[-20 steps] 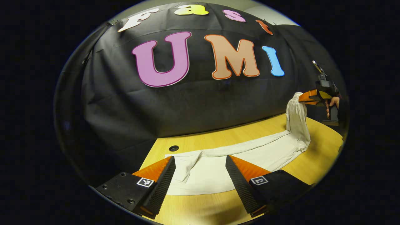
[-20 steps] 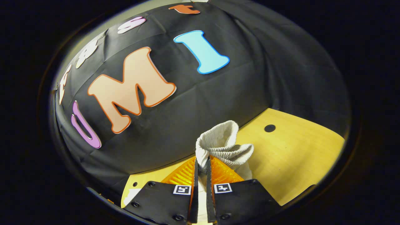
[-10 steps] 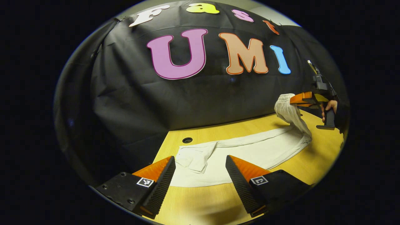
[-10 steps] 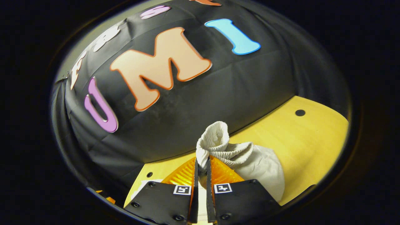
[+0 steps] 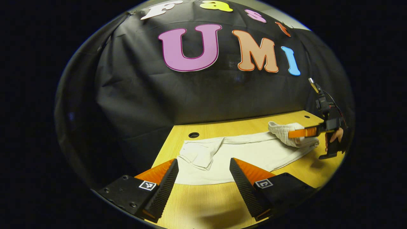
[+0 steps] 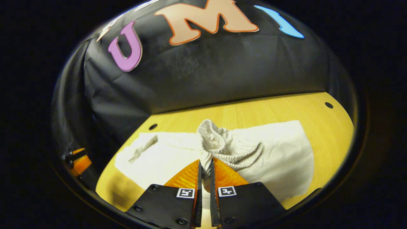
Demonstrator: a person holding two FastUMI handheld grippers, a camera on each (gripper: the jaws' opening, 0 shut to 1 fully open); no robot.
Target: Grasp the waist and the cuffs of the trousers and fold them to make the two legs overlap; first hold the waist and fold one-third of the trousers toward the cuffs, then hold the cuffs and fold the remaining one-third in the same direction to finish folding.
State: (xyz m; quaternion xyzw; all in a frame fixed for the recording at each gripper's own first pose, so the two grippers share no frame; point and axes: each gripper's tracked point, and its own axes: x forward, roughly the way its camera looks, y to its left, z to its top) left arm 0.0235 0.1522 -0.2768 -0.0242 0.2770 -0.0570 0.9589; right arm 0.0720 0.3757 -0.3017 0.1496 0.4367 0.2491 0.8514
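Note:
White trousers (image 5: 254, 152) lie lengthwise on the wooden table (image 5: 203, 203). Their cuff end (image 5: 197, 154), slightly rumpled, rests just beyond my left gripper (image 5: 203, 162), which stands open above the table edge with nothing between its fingers. At the far right my right gripper (image 5: 303, 132), held by a hand (image 5: 334, 136), is shut on the elastic waist (image 5: 281, 128) and holds it low over the legs. In the right gripper view the gathered waist (image 6: 222, 146) bunches up from my right gripper (image 6: 206, 163), with the doubled-over cloth (image 6: 279, 156) to its right and the legs (image 6: 159, 156) stretching left toward the left gripper (image 6: 78, 160).
Black cloth walls close the back and sides of the table. Small round holes sit in the tabletop (image 5: 194, 135) (image 6: 329, 105) near the back edge. Bare wood shows in front of the trousers near the left gripper.
My right gripper has come down and toward the cuffs with the waist, laying the upper part over the legs. My left gripper stayed open and drew back slightly from the cuffs.

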